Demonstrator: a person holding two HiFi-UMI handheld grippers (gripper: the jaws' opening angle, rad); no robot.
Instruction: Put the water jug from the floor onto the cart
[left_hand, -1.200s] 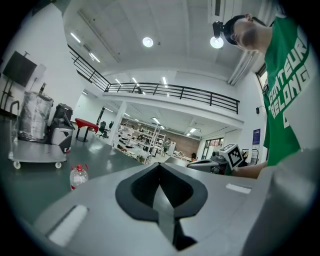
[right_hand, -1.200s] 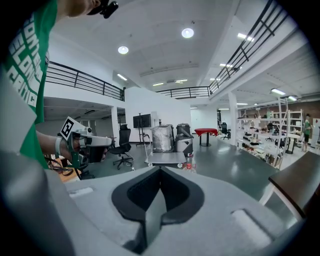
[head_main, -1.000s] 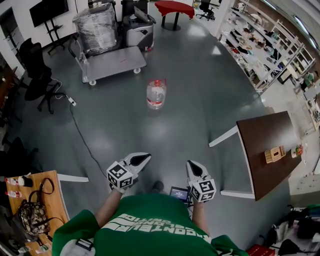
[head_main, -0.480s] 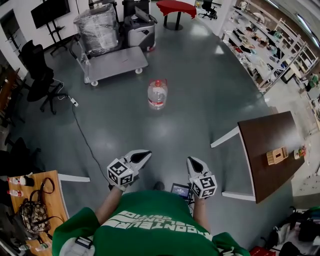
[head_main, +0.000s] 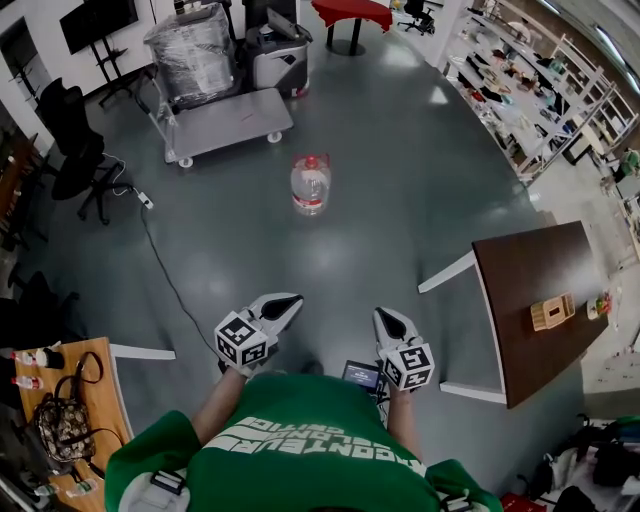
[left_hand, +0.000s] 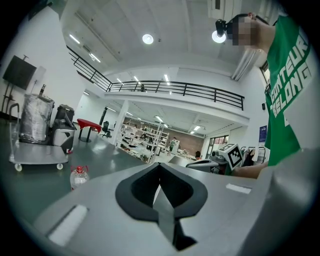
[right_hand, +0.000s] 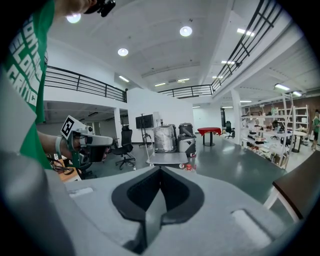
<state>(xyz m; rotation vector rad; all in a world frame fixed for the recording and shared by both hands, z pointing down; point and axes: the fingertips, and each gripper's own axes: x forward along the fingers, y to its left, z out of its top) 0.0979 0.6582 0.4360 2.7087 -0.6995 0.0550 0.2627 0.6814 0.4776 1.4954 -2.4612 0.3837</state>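
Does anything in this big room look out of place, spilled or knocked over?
Only the water jug: it stands upright and alone on the open floor, apart from the flat cart, with no spill showing around it. A black cable also trails loose across the floor on the left. Nothing else looks odd.

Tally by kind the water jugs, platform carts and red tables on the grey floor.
Clear plastic water jug with red cap: 1
Grey flat platform cart on wheels: 1
Red round-topped table: 1
Total: 3
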